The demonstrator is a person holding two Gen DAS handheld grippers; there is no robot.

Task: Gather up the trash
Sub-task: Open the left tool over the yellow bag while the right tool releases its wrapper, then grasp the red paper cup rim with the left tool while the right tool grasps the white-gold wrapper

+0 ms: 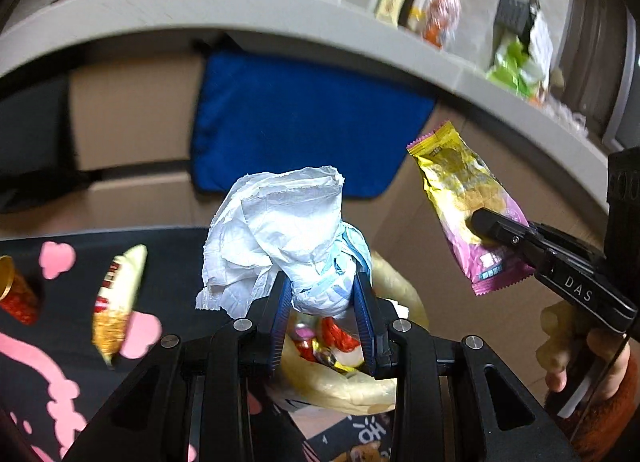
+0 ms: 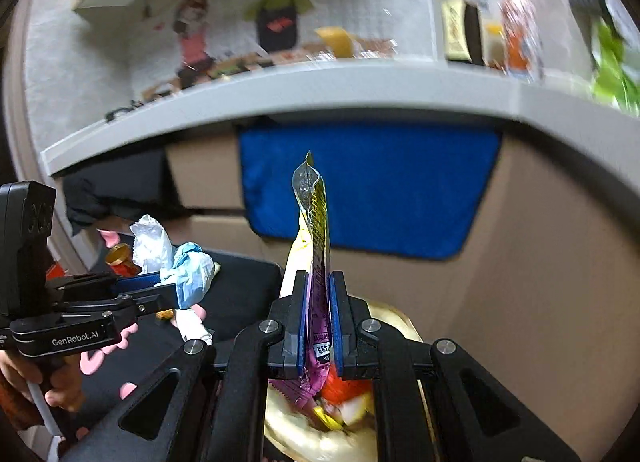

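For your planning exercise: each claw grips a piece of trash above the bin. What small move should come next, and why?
Probably lower both a little further, then open. The left claw is shut on a crumpled tissue, the right claw on a snack wrapper, and the bin, already holding wrappers, sits just below both, so a short drop should land them inside.

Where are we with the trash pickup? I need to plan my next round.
Done: the bin already holds wrappers. In hand: the left hand-held gripper clamps crumpled tissue and the right hand-held gripper pinches a yellow-purple snack packet, both above the bin. Left: a wrapper on the black mat.
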